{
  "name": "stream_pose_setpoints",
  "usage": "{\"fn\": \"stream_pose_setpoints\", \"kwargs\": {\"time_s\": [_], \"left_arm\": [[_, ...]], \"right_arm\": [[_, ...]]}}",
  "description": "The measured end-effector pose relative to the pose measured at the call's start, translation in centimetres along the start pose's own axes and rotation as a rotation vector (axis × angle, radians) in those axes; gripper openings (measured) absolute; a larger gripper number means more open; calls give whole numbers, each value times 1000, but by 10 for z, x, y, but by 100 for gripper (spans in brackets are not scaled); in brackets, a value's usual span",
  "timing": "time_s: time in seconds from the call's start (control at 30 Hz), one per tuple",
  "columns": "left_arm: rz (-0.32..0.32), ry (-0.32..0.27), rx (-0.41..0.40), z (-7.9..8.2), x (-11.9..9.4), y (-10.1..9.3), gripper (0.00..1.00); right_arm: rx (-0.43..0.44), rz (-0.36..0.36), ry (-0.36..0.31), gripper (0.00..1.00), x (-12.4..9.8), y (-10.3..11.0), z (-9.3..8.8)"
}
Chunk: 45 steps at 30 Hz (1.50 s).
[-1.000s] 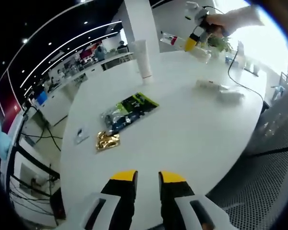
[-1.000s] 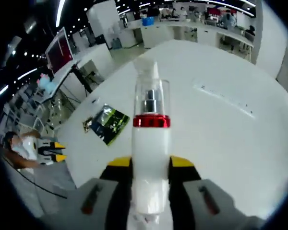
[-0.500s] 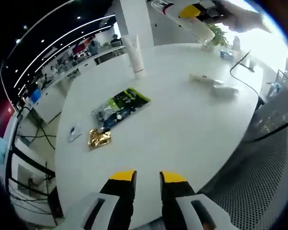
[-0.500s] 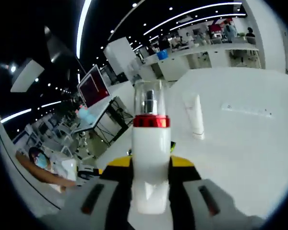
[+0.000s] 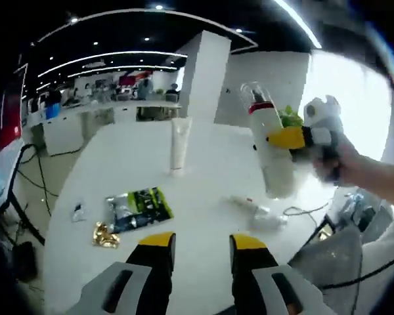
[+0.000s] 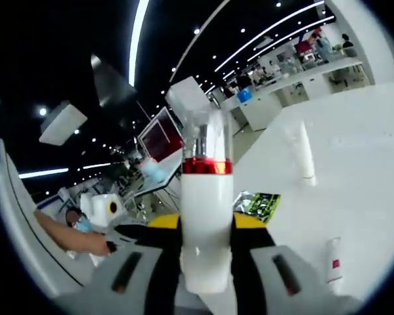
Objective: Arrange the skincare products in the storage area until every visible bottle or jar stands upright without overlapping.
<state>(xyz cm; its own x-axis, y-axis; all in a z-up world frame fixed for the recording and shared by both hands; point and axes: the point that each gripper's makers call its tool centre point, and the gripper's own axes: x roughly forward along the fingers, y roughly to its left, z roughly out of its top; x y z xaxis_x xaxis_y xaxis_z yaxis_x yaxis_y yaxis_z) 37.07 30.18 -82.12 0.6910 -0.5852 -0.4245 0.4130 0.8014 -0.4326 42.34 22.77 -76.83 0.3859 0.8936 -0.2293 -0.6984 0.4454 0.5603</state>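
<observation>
right gripper view: bottle [image 6: 207,223] between tool [image 6: 207,226] jaws

White pump bottle with red collar and clear cap [image 6: 206,223] lower end hidden between the right gripper's jaws, small white tube with red label [image 6: 333,261] print too small to read, two pale items [image 5: 253,210] lying on the white round table [image 5: 203,164] blurred, gold crinkled packet [image 5: 106,234] contents unclear, distant people blurred

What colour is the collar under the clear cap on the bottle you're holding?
Red, on the white bottle; clearest in the right gripper view.
</observation>
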Motion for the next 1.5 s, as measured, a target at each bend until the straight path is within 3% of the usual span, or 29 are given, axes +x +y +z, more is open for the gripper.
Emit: {"fn": "stream_pose_setpoints", "kwargs": {"time_s": [0.07, 0.1, 0.17, 0.3, 0.53, 0.8, 1.03, 1.2, 1.3, 1.5], "left_arm": [[-66, -65, -131, 12, 1, -16, 39], [-96, -126, -185, 21, 2, -24, 39], [-141, -135, -252, 21, 4, -36, 41], [-186, -101, -211, 15, 10, -51, 44], [-321, -123, -188, 26, 16, -84, 45], [-408, -92, -162, 27, 16, -100, 47], [-518, -43, -158, 21, 7, -111, 39], [-594, -44, -182, 22, -1, -118, 35], [-618, -38, -202, 21, -4, -122, 35], [-621, -87, -198, 22, -5, -126, 34]], "right_arm": [[15, 21, -24, 27, -6, 5, 0], [22, 32, -35, 27, -9, 6, -1], [35, 40, -43, 27, -13, 5, -4], [49, 50, -48, 27, -17, 6, -8], [28, 126, -47, 27, -18, 26, -8], [-35, 304, -11, 27, -12, 64, -5], [-65, 441, 36, 27, -11, 89, -10], [-58, 524, 58, 27, -14, 102, -14], [-53, 551, 61, 27, -16, 107, -15], [-49, 581, 33, 27, -18, 109, -17]]}}
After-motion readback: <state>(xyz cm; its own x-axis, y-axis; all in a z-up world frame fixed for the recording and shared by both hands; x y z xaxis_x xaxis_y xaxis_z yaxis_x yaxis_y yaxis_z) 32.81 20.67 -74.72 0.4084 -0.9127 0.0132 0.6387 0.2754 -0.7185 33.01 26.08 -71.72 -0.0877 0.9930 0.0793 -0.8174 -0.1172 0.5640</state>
